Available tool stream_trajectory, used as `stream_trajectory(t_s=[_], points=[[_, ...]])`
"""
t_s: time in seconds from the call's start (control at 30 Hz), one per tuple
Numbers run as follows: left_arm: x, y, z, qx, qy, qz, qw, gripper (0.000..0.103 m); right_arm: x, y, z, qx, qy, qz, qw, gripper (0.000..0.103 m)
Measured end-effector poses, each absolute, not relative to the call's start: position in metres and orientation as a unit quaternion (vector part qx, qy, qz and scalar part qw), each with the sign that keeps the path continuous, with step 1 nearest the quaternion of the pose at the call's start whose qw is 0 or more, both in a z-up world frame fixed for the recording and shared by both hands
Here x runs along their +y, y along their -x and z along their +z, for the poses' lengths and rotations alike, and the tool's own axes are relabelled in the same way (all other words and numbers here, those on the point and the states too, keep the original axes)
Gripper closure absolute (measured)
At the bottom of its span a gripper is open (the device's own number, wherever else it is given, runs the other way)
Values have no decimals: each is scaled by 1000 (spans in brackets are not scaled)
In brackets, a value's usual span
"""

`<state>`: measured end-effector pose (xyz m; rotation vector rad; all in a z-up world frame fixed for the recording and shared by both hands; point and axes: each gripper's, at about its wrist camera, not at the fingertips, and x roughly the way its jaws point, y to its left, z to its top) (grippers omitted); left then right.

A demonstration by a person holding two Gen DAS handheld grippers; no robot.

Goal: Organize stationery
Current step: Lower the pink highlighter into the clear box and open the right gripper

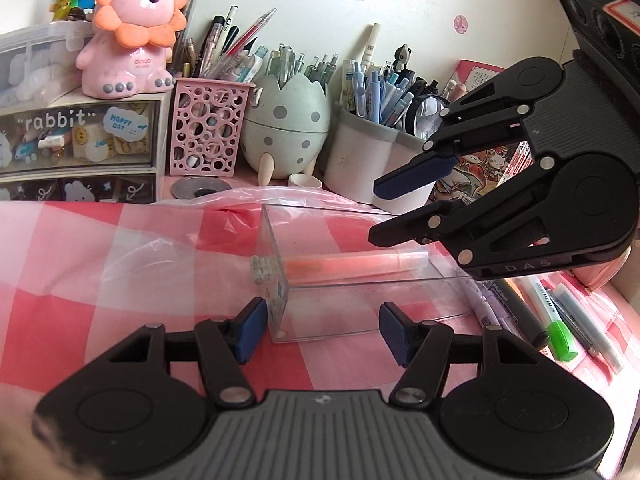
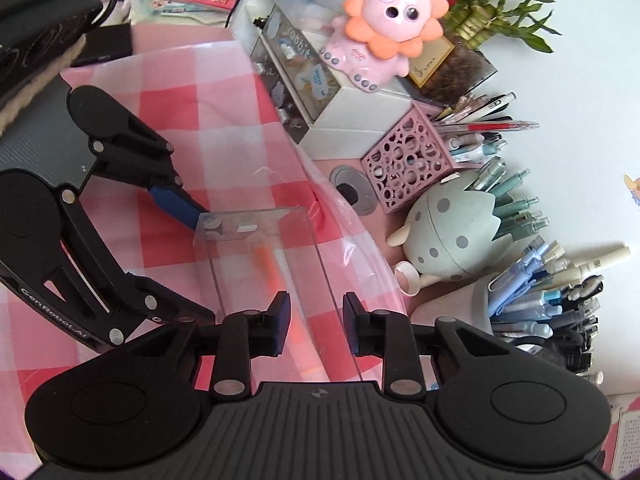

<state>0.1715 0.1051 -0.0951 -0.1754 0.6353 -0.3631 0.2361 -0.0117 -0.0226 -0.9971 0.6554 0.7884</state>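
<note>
Left wrist view shows the clear box (image 1: pixel 360 280) lying on the checked tabletop (image 1: pixel 80 240) holding one orange marker (image 1: pixel 352 266), both tongs wide and empty, so the left tongs (image 1: pixel 322 330) should steady it while the right tongs (image 1: pixel 394 210) fetch the loose markers (image 1: pixel 560 320) beside it.

A pink-and-white checked tablecloth (image 1: pixel 80 248) covers the desk. On it lies a clear plastic box (image 1: pixel 352 280) with an orange highlighter (image 1: pixel 352 265) inside. Behind the box stands a pale green egg-shaped holder (image 1: pixel 286 120) with grey dots; left of the egg is a pink holder (image 1: pixel 206 130) pierced with circles, right of it a white pot (image 1: pixel 368 160) full of blue pens. Further left of the egg sits a pink lion (image 1: pixel 136 28) with an orange mane. Both grippers are black with blue pads (image 1: pixel 252 328). Right of the box lies a green-capped marker (image 1: pixel 562 340).
</note>
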Motion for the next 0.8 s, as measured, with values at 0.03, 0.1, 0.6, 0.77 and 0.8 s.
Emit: stream_trajectory(t_s=[0.03,0.1,0.6,0.77,0.8], points=[[105,-171,-95,310,86,-177,930,68,-13,-236,-22,299,452,361,759,71],[105,-172,-95,310,86,-177,930,68,-15,-235,-19,296,444,360,766,66],[104,-172,-95,310,81,-175,931,68,-45,-210,1,275,378,323,823,48],[103,-174,-95,311,76,-175,931,68,-58,-199,3,272,356,315,837,47],[103,-175,-95,311,75,-175,931,68,-61,-197,3,271,351,311,841,46]])
